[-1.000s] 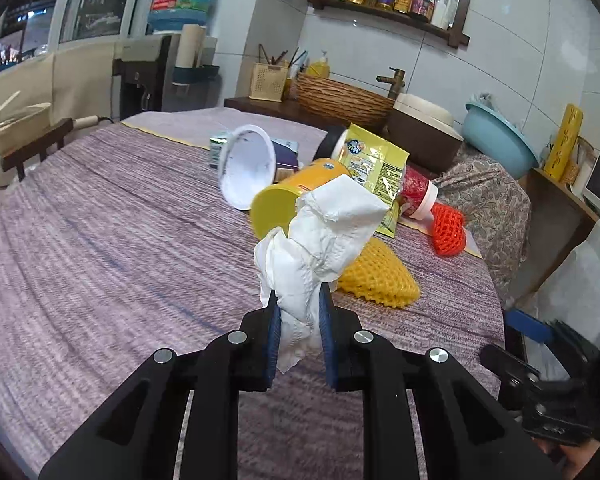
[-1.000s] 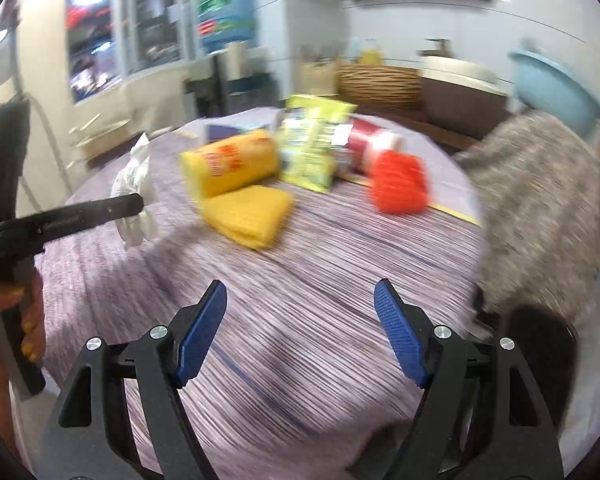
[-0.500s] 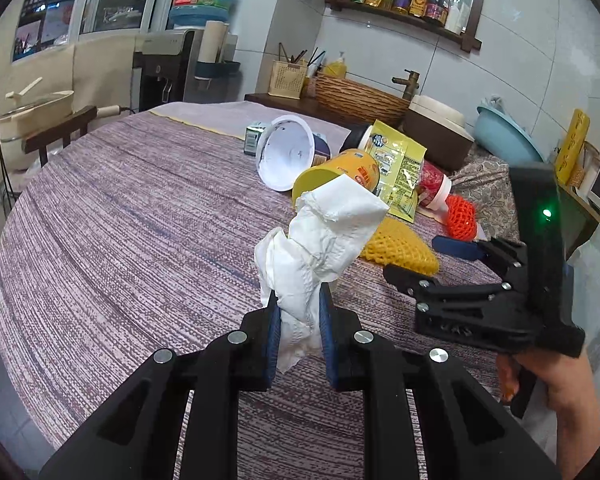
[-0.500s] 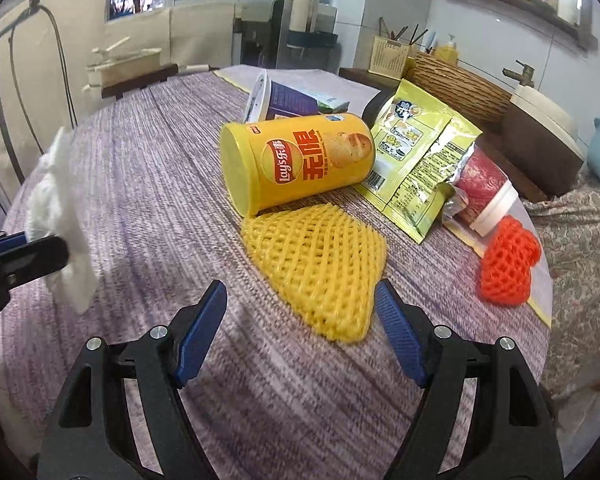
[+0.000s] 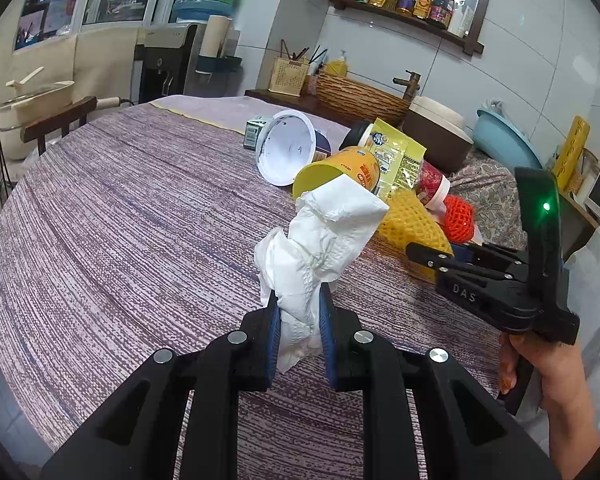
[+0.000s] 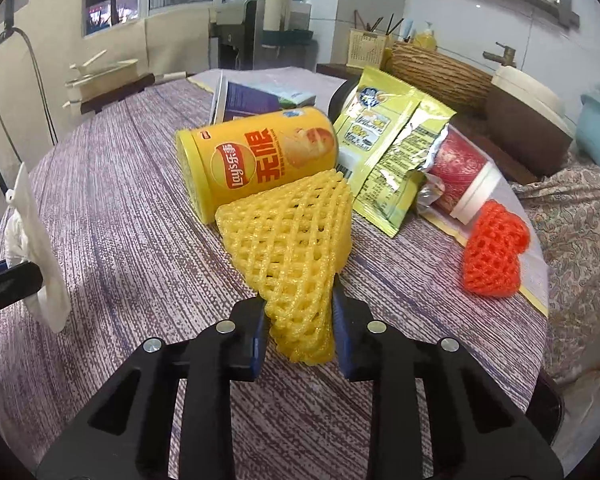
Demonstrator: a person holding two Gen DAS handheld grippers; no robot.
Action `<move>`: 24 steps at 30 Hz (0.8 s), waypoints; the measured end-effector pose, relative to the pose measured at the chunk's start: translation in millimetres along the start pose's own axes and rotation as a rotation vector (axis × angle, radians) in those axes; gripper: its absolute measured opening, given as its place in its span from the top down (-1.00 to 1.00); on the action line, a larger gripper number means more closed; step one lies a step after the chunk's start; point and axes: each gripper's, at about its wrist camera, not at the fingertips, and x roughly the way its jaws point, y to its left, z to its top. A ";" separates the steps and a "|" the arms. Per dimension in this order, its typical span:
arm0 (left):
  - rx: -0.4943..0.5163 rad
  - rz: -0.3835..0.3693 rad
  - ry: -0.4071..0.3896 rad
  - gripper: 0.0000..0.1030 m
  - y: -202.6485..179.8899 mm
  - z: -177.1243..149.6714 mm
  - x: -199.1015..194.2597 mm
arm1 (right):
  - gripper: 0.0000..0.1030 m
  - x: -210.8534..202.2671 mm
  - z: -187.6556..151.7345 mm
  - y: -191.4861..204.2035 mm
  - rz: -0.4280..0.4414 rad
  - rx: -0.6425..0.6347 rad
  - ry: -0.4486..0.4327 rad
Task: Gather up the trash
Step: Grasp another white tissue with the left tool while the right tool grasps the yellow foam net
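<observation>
My left gripper point(image 5: 298, 300) is shut on a crumpled white tissue point(image 5: 320, 236), which stands up above the purple tablecloth point(image 5: 120, 220). In the right wrist view the tissue point(image 6: 32, 248) hangs at the far left. My right gripper point(image 6: 298, 304) is closing its jaws on the near corner of a yellow foam fruit net point(image 6: 292, 232). The blue pads point(image 6: 342, 312) pinch the net on both sides. The rest of the net leans against a yellow chips can point(image 6: 256, 156). In the left wrist view the right gripper point(image 5: 428, 254) reaches in from the right to the net point(image 5: 410, 220).
Behind the can lie yellow snack bags point(image 6: 388, 148), a red cup point(image 6: 460, 168), an orange foam net point(image 6: 496, 256) and a tipped white cup point(image 5: 288, 152). A basket, a pot and a blue basin stand beyond the table. A hand point(image 5: 548, 368) holds the right gripper.
The right gripper moved forward to the yellow net and its jaws closed from wide apart onto the net's corner. The left gripper kept its hold on the tissue and barely moved.
</observation>
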 end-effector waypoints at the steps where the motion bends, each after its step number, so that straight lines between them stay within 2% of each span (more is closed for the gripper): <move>1: 0.001 -0.003 -0.003 0.65 -0.9 -0.2 -1.7 | 0.48 -3.7 -2.7 -0.5 -0.004 0.002 -0.010; 9: 0.006 -0.030 -0.030 0.65 -13.2 -1.2 -14.0 | 0.48 -52.5 -29.1 -11.2 0.043 0.076 -0.104; 15: 0.037 -0.075 -0.036 0.65 -38.7 -4.8 -17.4 | 0.48 -92.8 -53.1 -20.9 0.081 0.128 -0.168; 20: 0.074 -0.126 -0.025 0.65 -67.5 -9.2 -14.1 | 0.48 -124.6 -79.7 -42.4 0.056 0.207 -0.214; 24: 0.107 -0.173 -0.017 0.65 -92.3 -10.5 -10.1 | 0.48 -143.2 -99.7 -62.2 -0.032 0.242 -0.233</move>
